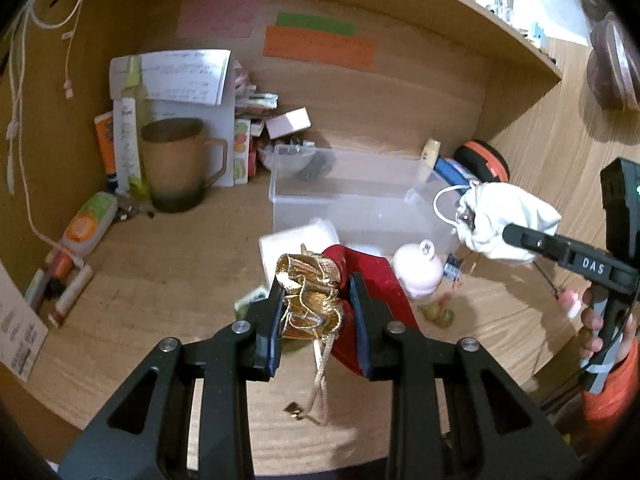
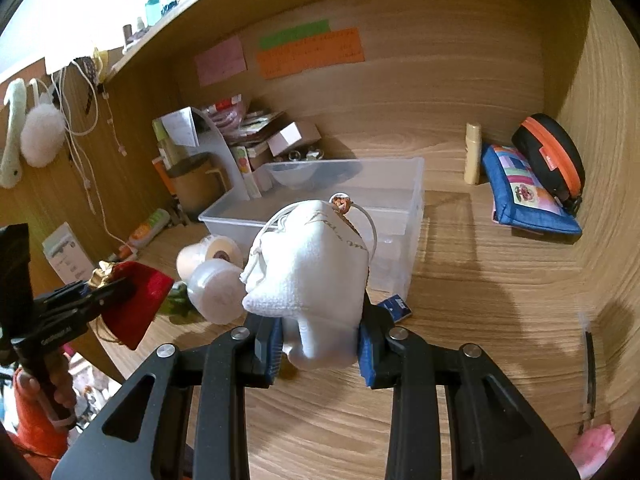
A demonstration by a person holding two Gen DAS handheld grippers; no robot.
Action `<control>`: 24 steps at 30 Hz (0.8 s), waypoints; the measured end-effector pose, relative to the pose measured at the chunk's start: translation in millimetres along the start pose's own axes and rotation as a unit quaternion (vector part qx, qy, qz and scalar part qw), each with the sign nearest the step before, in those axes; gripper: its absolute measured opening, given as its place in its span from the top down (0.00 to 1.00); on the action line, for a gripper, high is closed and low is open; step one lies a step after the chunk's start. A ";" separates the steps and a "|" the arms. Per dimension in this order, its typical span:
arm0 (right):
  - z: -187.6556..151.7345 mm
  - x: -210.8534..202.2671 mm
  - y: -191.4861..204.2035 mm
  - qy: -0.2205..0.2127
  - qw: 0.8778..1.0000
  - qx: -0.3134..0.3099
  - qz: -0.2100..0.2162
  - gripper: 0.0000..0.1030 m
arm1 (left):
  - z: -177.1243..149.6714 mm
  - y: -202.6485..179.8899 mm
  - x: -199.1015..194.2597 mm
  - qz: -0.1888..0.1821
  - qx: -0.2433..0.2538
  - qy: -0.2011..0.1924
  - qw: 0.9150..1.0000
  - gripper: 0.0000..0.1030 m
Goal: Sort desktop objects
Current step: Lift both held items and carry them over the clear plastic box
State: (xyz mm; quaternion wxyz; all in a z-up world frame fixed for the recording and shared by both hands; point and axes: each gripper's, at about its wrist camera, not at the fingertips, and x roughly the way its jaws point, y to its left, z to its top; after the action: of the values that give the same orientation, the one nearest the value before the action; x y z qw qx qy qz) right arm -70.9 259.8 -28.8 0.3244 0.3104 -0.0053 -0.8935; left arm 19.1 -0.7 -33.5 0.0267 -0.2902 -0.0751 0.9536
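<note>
A home desk nook: wooden desk [image 2: 480,280], sticky notes [image 2: 308,52], mug [image 1: 176,164], hanging cables [image 1: 24,80]

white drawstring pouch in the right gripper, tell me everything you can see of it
The white drawstring pouch is soft, towel-like cloth with faint script lettering on one face. Its gathered neck points away from the camera, with a white cord looping out and a small brownish bead on it. The right gripper is shut on its lower end, holding it off the wooden desk in front of the clear plastic bin.
</note>
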 end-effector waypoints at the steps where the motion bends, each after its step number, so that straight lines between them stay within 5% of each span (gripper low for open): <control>1: 1.2 -0.5 -0.8 -0.001 1.000 0.002 0.003 0.73 | 4.2 0.6 0.3 -0.003 0.001 -0.001 1.000 0.72; 24: 35.5 44.9 -25.7 -0.010 0.993 0.100 0.059 0.73 | 97.6 9.9 53.6 -0.013 0.031 -0.013 0.999 0.72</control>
State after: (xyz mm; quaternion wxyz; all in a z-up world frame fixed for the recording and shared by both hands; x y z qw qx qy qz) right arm -132.3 247.1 -30.3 0.3437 0.3316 -0.1163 -0.8708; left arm -79.8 -17.9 15.5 0.0474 -0.2758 -0.0500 0.9587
